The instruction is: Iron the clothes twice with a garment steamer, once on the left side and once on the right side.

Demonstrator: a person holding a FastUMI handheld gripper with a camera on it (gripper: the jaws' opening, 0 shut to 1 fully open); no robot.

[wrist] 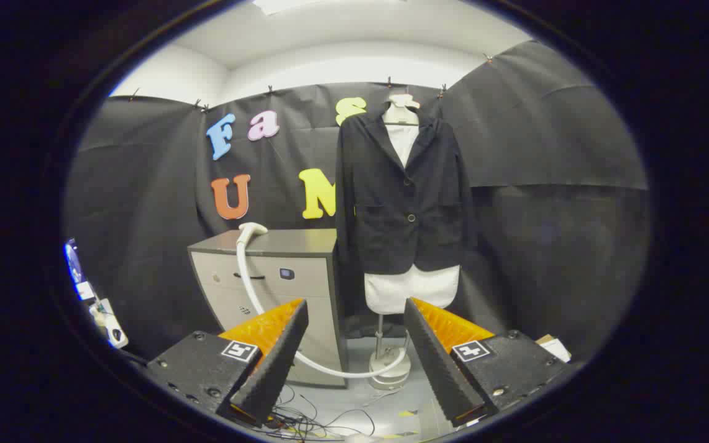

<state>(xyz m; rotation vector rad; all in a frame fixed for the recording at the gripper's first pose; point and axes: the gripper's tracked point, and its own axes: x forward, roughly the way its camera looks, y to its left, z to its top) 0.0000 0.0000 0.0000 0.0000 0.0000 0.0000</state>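
Black-draped booth, dark jacket on a mannequin far ahead, steamer head resting on grey cabinet left, hand-held gripper released, grasping nothing.

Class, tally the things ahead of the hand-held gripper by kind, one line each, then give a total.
Jacket: 1
Mannequin: 1
Cabinet: 1
Steamer head with hose: 1
Total: 4
The hand-held gripper is open, its fingers holding nothing, all four things beyond them.
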